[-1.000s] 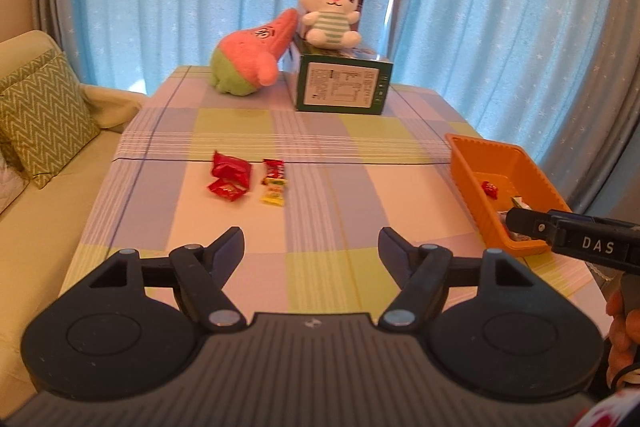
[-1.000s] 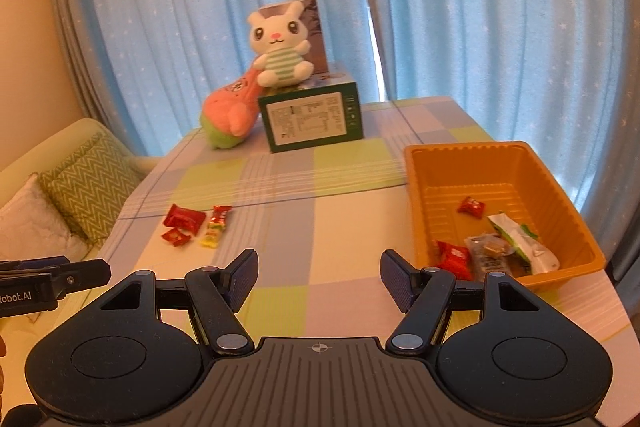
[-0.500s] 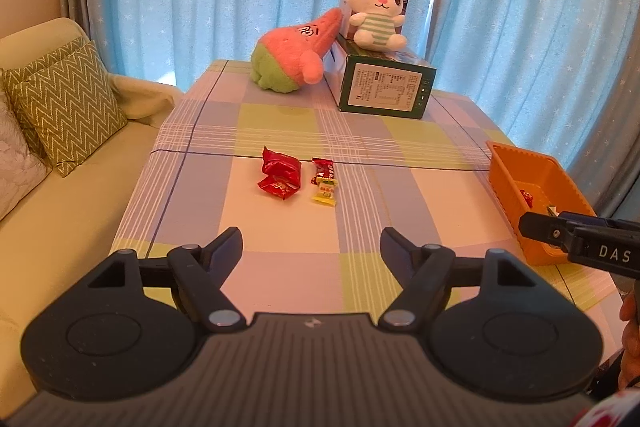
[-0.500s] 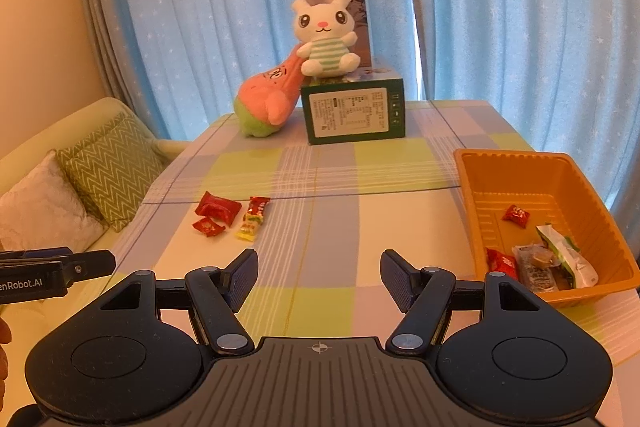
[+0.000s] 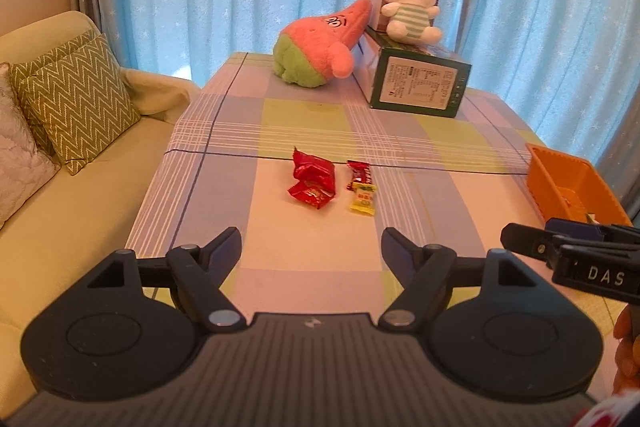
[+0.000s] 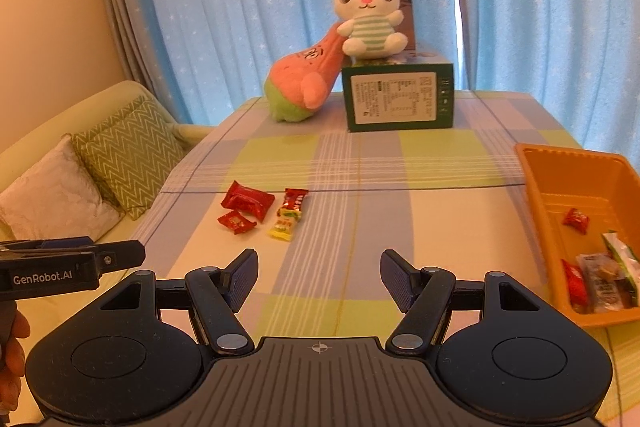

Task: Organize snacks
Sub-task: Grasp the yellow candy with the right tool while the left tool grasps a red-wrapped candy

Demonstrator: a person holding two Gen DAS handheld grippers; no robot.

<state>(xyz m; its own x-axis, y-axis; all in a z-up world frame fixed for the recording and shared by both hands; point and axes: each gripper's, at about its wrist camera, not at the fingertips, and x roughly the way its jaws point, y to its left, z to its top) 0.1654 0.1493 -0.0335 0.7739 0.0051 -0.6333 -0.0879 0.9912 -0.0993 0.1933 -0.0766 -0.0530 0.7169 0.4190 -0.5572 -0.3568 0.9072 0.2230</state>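
Note:
Several loose snacks lie mid-table: a large red packet (image 5: pixel 314 169) (image 6: pixel 249 201), a small red packet (image 5: pixel 311 195) (image 6: pixel 236 221), a red bar (image 5: pixel 360 174) (image 6: pixel 295 199) and a yellow candy (image 5: pixel 364 199) (image 6: pixel 285 223). An orange tray (image 6: pixel 560 169) (image 5: pixel 560 171) at the right holds several snacks. My left gripper (image 5: pixel 311 247) is open and empty, short of the loose snacks. My right gripper (image 6: pixel 318 269) is open and empty, above the table's near part, between snacks and tray.
A green box (image 6: pixel 400 95) with a white bunny plush (image 6: pixel 370 13) on top and a pink plush (image 6: pixel 310 81) stand at the table's far end. A sofa with cushions (image 5: pixel 76 99) is at the left. Blue curtains hang behind.
Both grippers have swung left and moved forward, so the loose snacks sit nearer the centre of each view and look larger. Both stayed open. Nothing on the table moved.

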